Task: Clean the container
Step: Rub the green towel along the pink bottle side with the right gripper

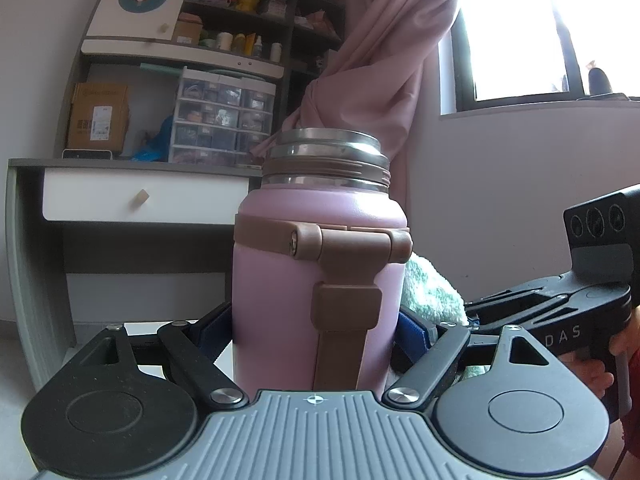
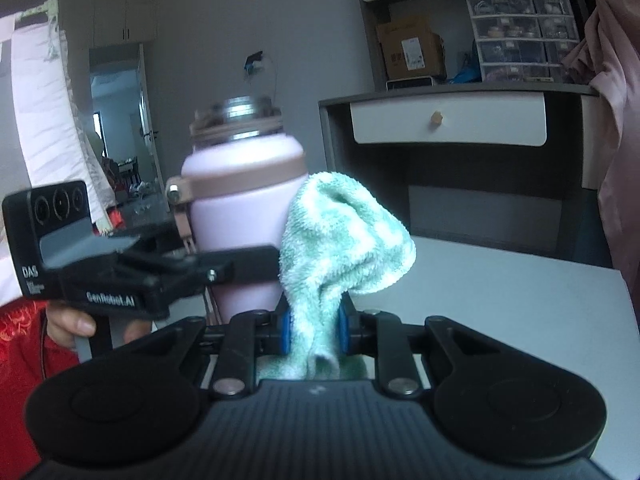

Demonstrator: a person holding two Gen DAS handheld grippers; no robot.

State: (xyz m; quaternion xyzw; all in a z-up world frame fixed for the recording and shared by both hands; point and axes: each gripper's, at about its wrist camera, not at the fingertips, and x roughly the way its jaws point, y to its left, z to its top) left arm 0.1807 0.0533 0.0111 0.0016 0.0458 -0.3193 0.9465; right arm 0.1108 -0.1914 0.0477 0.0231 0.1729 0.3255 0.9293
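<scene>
A pink insulated flask with a brown strap and an open steel threaded mouth stands upright, and my left gripper is shut on its lower body, blue pads against both sides. In the right wrist view the same flask is at left centre with the left gripper clamped around it. My right gripper is shut on a mint-green and white terry cloth, which bunches up above the pads just right of the flask. The cloth shows behind the flask's right side.
A white table lies under both grippers. Behind it stands a grey desk with a white drawer, shelves, a clear drawer organiser and a cardboard box. A pink curtain hangs beside a bright window. A person's hand holds the left gripper.
</scene>
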